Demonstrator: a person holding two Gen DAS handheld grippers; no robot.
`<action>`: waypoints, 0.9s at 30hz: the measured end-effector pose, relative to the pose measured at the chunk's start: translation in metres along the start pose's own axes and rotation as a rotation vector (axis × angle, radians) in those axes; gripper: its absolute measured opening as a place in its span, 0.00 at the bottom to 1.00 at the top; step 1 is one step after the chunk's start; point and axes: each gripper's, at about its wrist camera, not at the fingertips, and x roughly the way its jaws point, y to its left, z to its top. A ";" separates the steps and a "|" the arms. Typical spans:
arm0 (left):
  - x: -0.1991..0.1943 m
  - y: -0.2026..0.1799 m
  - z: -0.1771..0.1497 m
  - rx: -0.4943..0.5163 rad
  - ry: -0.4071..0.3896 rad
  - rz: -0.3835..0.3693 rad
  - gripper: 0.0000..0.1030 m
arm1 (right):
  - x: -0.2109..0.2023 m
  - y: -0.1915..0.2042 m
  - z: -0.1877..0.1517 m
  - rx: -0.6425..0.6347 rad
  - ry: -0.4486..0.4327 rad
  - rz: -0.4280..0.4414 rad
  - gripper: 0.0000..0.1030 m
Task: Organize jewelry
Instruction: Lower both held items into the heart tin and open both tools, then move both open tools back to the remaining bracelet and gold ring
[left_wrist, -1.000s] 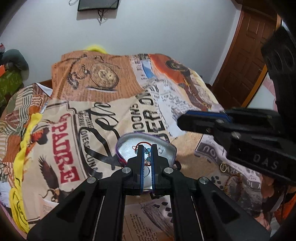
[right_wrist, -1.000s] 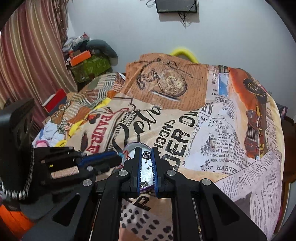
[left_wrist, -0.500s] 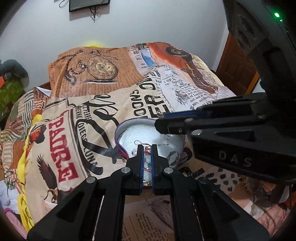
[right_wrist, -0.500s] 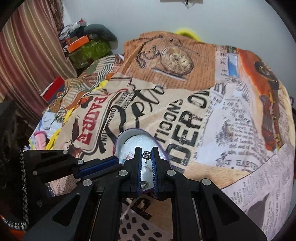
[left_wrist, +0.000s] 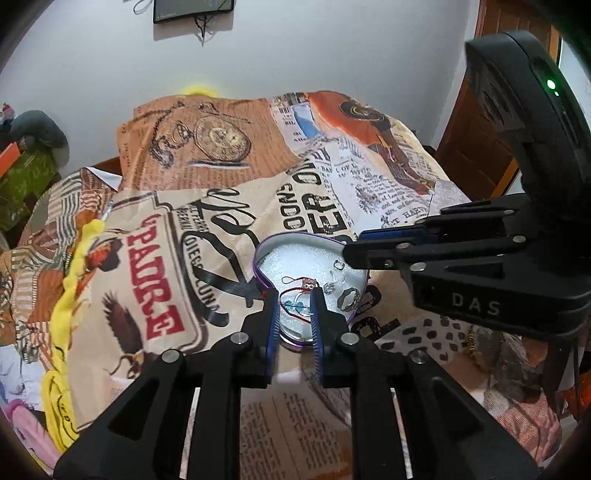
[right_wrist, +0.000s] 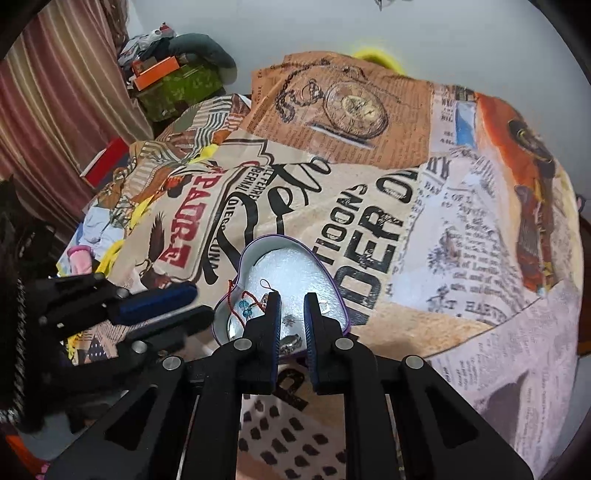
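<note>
A purple heart-shaped tin (left_wrist: 263, 248) (right_wrist: 246, 258) with white foam lining lies on the printed bedspread. Inside it lie a red cord bracelet with blue beads (left_wrist: 295, 305) (right_wrist: 244, 309), a silver ring (left_wrist: 349, 297) and small earrings (left_wrist: 332, 282). My left gripper (left_wrist: 294, 295) is open and empty, its fingertips just above the tin's near edge over the bracelet. My right gripper (right_wrist: 291, 301) is open and empty, its fingertips over the tin's near right part. Each gripper shows from the side in the other's view.
The bedspread (right_wrist: 406, 221) covers the whole bed. More jewelry lies on the spread at the right (left_wrist: 472, 343). A yellow cloth (left_wrist: 70, 280) lies at the left. Boxes and clutter (right_wrist: 166, 81) stand far left; a wooden door (left_wrist: 476, 140) is far right.
Both grippers opened from shut and let go of jewelry into the tin. The bracelet now lies loose on the foam. Both grippers came closer over the tin.
</note>
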 end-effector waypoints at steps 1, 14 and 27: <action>-0.004 0.000 0.001 0.000 -0.004 0.003 0.16 | -0.006 0.000 -0.001 0.000 -0.012 -0.003 0.12; -0.054 -0.026 0.006 0.011 -0.056 0.011 0.41 | -0.085 0.002 -0.036 -0.017 -0.170 -0.143 0.48; -0.049 -0.077 -0.003 0.050 -0.004 -0.050 0.46 | -0.121 -0.038 -0.091 0.026 -0.183 -0.239 0.48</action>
